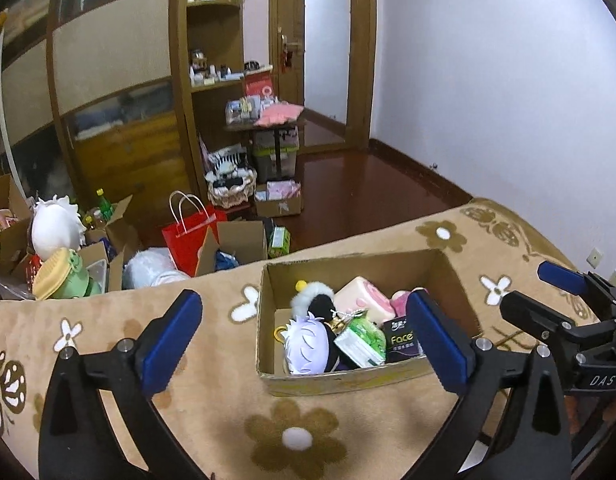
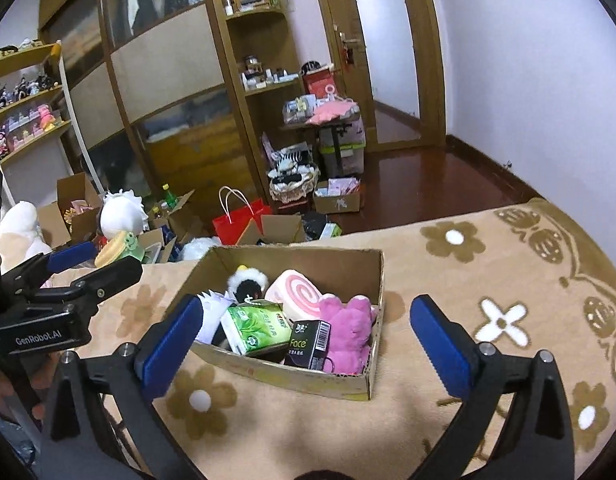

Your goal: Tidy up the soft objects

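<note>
Both the left gripper (image 1: pixel 303 336) and right gripper (image 2: pixel 303 340) hang released, jaws empty, above the cardboard box (image 2: pixel 275 372) (mid-frame, full of plush toys).

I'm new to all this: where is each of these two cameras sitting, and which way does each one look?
Left wrist view: sits on the left claw, looking forward and down at the cardboard box on the flowered blanket; its own open blue fingers show, and the right claw at the right edge.
Right wrist view: sits on the right claw, facing the same box; its open fingers show, the left claw at the left.
Shared: box, green tissue pack, doorway.
</note>
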Action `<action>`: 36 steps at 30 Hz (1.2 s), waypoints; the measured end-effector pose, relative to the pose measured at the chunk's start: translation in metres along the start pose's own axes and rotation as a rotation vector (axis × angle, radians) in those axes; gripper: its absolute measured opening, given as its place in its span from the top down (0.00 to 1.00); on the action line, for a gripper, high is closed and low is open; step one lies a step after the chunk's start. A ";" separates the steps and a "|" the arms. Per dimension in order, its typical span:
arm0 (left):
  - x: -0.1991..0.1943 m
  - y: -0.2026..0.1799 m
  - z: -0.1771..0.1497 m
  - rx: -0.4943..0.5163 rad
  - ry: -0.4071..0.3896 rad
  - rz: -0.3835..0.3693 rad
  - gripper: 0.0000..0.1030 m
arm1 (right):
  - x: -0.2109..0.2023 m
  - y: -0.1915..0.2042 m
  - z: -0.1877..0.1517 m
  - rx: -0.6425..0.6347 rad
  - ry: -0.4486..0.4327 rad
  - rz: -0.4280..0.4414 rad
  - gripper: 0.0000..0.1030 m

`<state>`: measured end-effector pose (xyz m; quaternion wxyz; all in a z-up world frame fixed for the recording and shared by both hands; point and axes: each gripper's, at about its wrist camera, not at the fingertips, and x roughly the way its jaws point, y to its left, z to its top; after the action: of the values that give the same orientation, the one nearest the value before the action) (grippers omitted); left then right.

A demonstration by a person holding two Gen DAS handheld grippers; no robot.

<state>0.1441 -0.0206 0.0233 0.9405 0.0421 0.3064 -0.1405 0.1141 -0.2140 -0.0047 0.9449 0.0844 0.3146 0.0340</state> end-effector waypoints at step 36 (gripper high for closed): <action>-0.036 -0.013 -0.076 0.063 -0.072 0.016 0.00 | -0.082 -0.013 -0.068 0.067 -0.165 -0.159 0.00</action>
<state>0.0696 -0.0115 -0.0165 0.9502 0.0691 0.2675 -0.1442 0.0079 -0.2270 -0.0126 0.9639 0.0931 0.2424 -0.0586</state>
